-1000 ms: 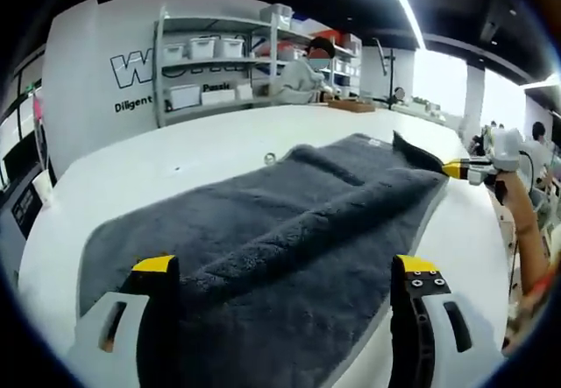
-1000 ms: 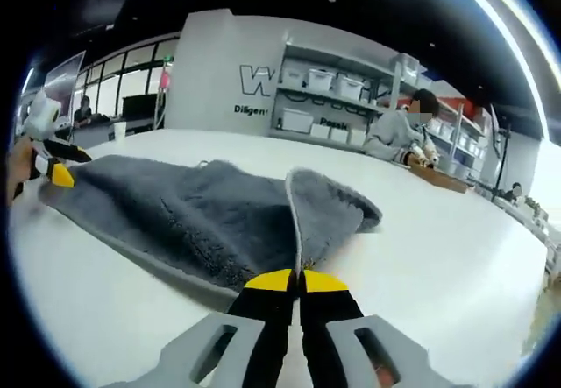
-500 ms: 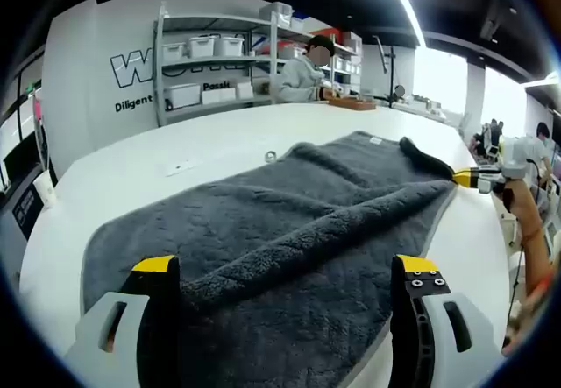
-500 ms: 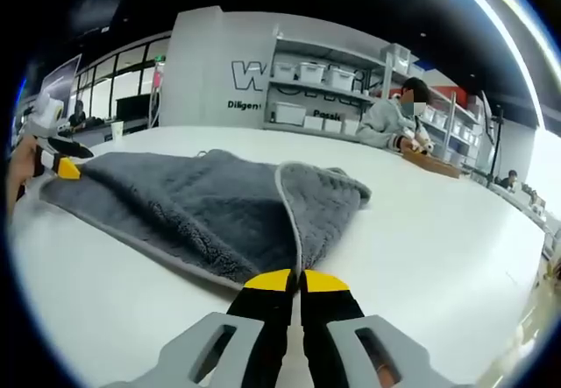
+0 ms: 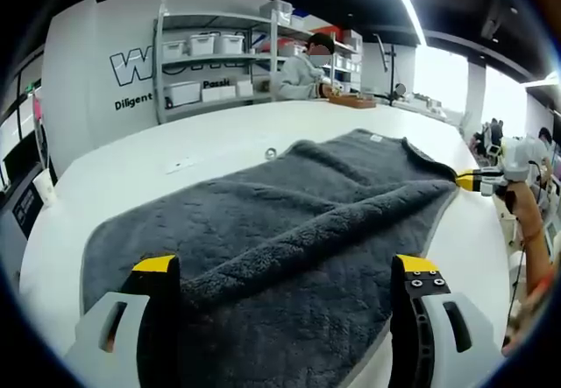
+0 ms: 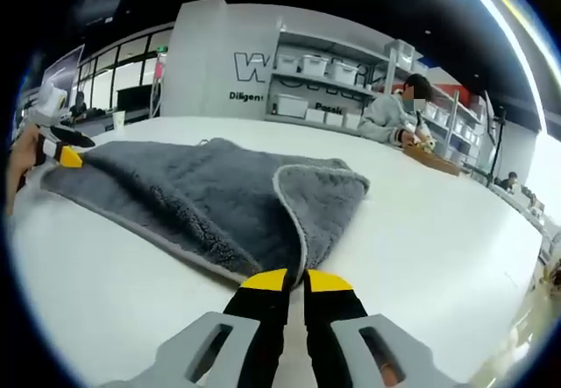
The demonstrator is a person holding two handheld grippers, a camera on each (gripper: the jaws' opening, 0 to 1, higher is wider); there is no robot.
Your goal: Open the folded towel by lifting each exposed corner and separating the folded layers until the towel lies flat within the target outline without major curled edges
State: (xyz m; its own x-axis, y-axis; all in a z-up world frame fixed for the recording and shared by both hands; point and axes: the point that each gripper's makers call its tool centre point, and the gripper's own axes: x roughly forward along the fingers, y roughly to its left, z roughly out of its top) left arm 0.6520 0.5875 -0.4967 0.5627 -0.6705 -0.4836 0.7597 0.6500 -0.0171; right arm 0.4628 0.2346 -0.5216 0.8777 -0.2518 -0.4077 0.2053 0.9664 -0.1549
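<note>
A dark grey fluffy towel (image 5: 289, 222) lies spread over the white table (image 5: 202, 147), with soft ridges across its middle. My left gripper (image 5: 285, 270) hovers open over the towel's near end, the cloth passing between its wide-apart jaws. At the far right corner, my right gripper (image 5: 478, 178) holds the towel's edge, a person's hand behind it. In the right gripper view, my right gripper (image 6: 296, 278) is shut on the pale-trimmed edge of the towel (image 6: 219, 195), and one folded-over flap (image 6: 324, 195) lies low. The left gripper (image 6: 61, 153) shows at the towel's far left end.
A small metal ring (image 5: 270, 153) lies on the table just beyond the towel. A person (image 6: 394, 121) sits at the table's far side by a wooden board (image 6: 429, 158). Shelves with white bins (image 5: 206, 55) stand behind. The table edge (image 6: 526, 257) curves near on the right.
The corner flap held by my right gripper has come down from standing raised to lying nearly flat. My left gripper stays open in the same place.
</note>
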